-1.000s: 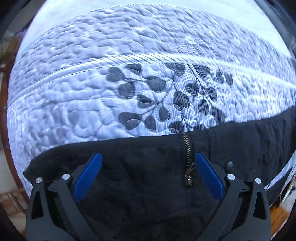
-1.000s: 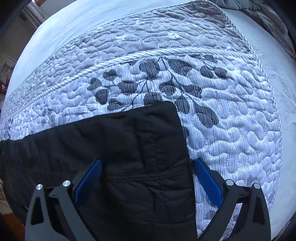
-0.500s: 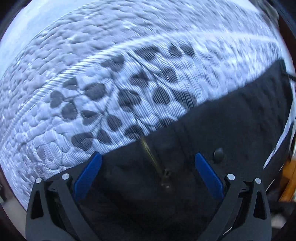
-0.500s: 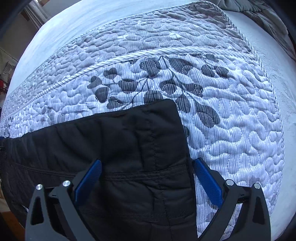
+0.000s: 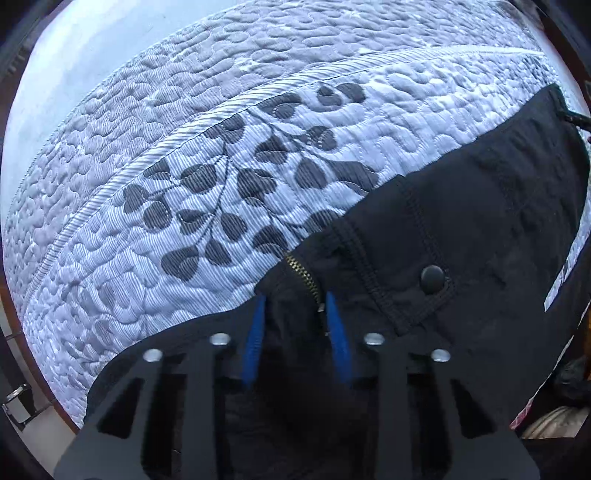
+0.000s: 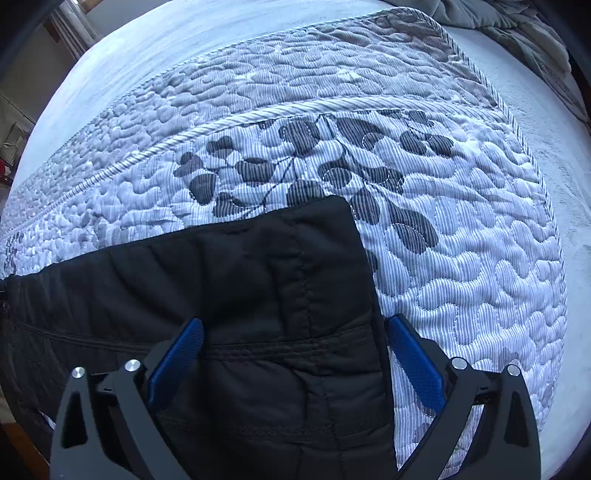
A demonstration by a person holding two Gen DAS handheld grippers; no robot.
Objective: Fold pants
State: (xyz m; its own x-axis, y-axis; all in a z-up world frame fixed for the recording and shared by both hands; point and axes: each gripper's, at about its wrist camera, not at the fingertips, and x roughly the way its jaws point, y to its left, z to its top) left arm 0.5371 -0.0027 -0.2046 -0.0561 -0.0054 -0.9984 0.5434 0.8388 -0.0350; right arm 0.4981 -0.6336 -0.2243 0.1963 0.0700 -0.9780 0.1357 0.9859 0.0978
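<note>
Black pants (image 5: 480, 221) lie flat on a quilted bedspread (image 5: 184, 184) with a dark leaf pattern. In the left wrist view the waist end shows a brass zipper (image 5: 303, 273) and a black snap button (image 5: 433, 275). My left gripper (image 5: 293, 306) points down at the fly, its jaws closing, with bunched black fabric pinched between the blue pads right beside the zipper. In the right wrist view the pants (image 6: 221, 277) end in a squared leg hem. My right gripper (image 6: 295, 323) stands open over it, one finger on the fabric, the other past its right edge.
The bedspread (image 6: 461, 221) lies on a white sheet (image 6: 184, 37). A crumpled grey blanket (image 6: 517, 29) sits at the far right corner. The bed's wooden edge (image 5: 22, 332) runs along the left, with cluttered items (image 5: 554, 424) beyond the lower right.
The left gripper's jaws have gone from wide open to nearly together around the fabric at the zipper, and the hand slid and rolled over the waist. The right gripper has stayed put.
</note>
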